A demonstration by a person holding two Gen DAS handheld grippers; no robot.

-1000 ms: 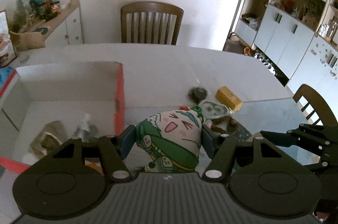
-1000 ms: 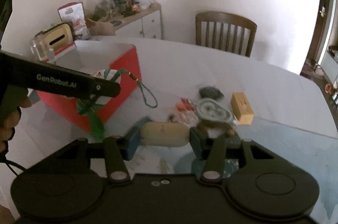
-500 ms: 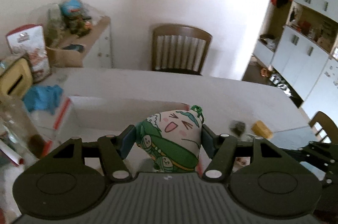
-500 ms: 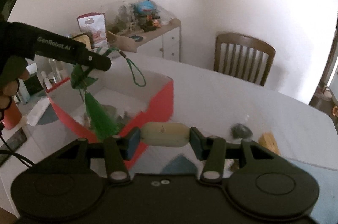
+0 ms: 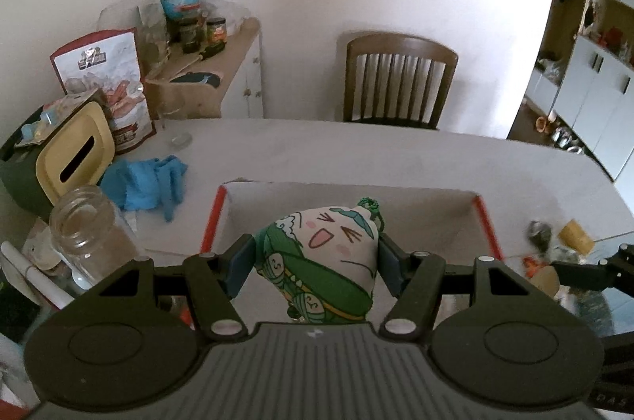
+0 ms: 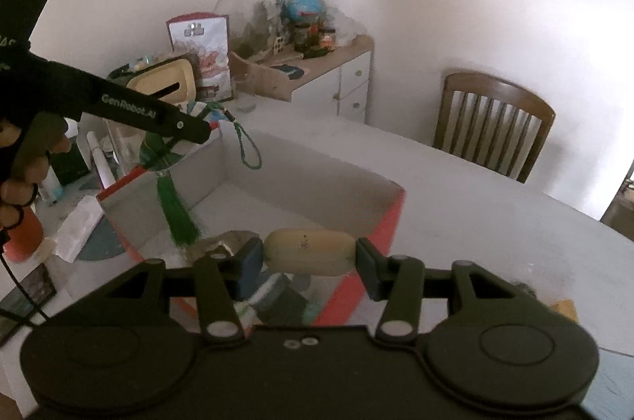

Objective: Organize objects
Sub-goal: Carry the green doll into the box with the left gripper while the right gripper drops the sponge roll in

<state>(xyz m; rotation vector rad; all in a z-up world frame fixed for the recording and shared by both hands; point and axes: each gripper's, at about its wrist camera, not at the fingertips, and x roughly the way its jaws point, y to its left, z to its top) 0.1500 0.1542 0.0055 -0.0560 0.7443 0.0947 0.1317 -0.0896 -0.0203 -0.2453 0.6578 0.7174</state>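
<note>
The left gripper (image 5: pixel 315 267) is clamped on the plush pouch (image 5: pixel 325 261), held above the red-edged box (image 5: pixel 485 222). The right gripper (image 6: pixel 309 259) is clamped on a cream oblong piece (image 6: pixel 308 256) over the box's near corner. Risk: the pouch's green tassel (image 6: pixel 178 218) and cord loop may snag the box wall on release, and the two grippers, converging on one opening, may collide. The box interior offers open room; a glass jar (image 5: pixel 85 226) stands just beside its left wall.
</note>
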